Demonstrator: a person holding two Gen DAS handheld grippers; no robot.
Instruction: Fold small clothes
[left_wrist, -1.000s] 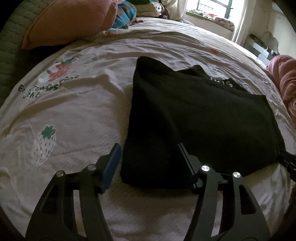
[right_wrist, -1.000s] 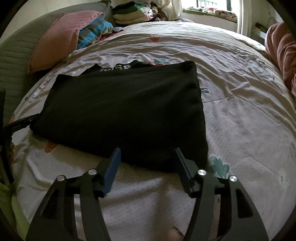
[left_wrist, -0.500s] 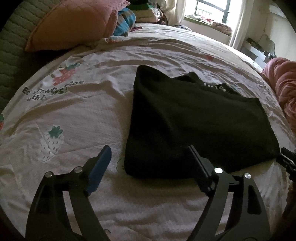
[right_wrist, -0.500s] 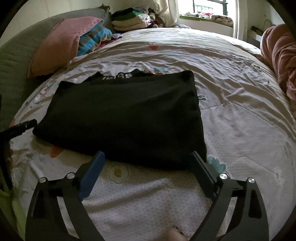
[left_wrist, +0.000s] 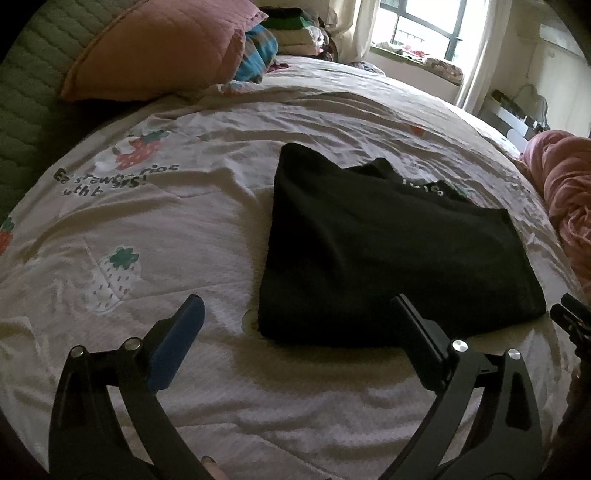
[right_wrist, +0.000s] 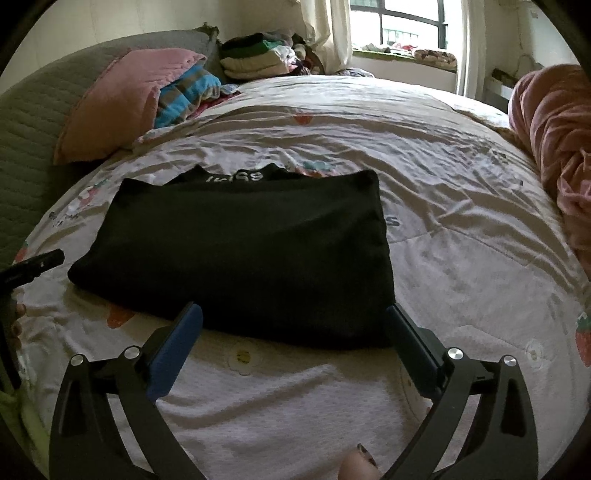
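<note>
A black folded garment (left_wrist: 388, 251) with white lettering near its far edge lies flat on the strawberry-print bedsheet (left_wrist: 147, 229). It also shows in the right wrist view (right_wrist: 251, 251). My left gripper (left_wrist: 297, 314) is open and empty, just short of the garment's near left corner. My right gripper (right_wrist: 293, 321) is open and empty, its jaws spread wide just before the garment's near edge. The left gripper's tip shows at the left edge of the right wrist view (right_wrist: 37, 264).
A pink pillow (right_wrist: 122, 99) and a striped blue cloth (right_wrist: 184, 96) lie at the head of the bed. A stack of folded clothes (right_wrist: 255, 55) sits by the window. A pink blanket (right_wrist: 554, 140) is heaped on the right.
Both grippers opened wider and drew back from the garment's near edge, letting it lie flat on the bed.
</note>
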